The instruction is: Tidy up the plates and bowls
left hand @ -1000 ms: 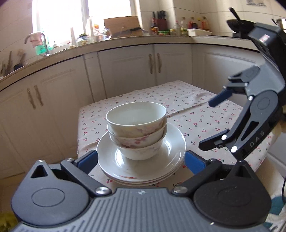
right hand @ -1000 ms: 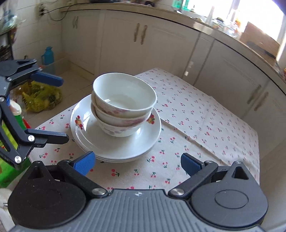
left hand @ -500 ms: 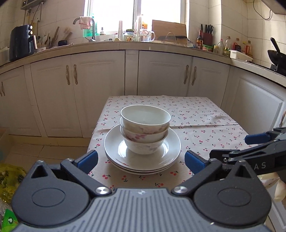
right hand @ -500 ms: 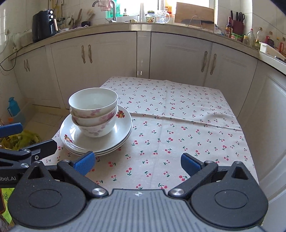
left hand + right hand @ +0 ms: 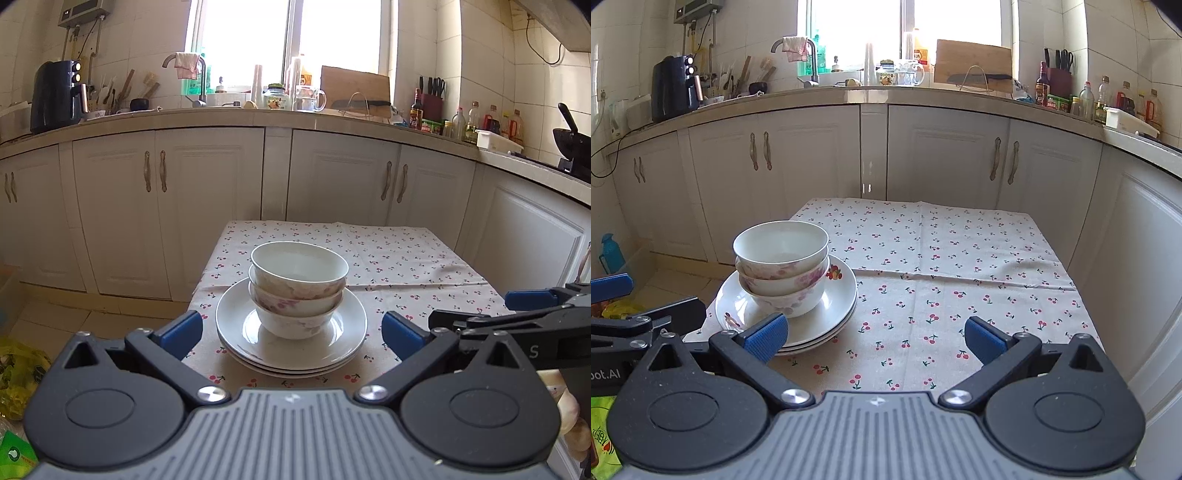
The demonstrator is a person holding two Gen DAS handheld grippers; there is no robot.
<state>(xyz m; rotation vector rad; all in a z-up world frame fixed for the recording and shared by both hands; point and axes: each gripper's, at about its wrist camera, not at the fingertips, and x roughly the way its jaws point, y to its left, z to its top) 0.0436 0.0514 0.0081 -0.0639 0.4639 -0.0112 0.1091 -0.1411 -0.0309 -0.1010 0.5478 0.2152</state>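
Three white floral bowls (image 5: 298, 288) are nested in a stack on a stack of white plates (image 5: 347, 332) on the cherry-print tablecloth (image 5: 399, 258). In the right wrist view the bowls (image 5: 781, 266) and plates (image 5: 842, 295) sit at the table's left near corner. My left gripper (image 5: 291, 332) is open and empty, just short of the plates, with its jaws wider than the stack. My right gripper (image 5: 875, 334) is open and empty over the cloth (image 5: 960, 266), to the right of the plates. Each gripper shows in the other's view, the right (image 5: 532, 314) and the left (image 5: 613, 306).
White kitchen cabinets (image 5: 207, 206) and a cluttered counter (image 5: 295, 114) stand behind the table. A black appliance (image 5: 55, 96) stands at the counter's left, a wok (image 5: 572, 140) at the right. A yellow bag (image 5: 18, 373) lies on the floor to the left.
Both grippers have drawn back and levelled out, so the stack looks farther and more frontal. The right gripper has shifted to the right of the stack. The dishes have not moved.
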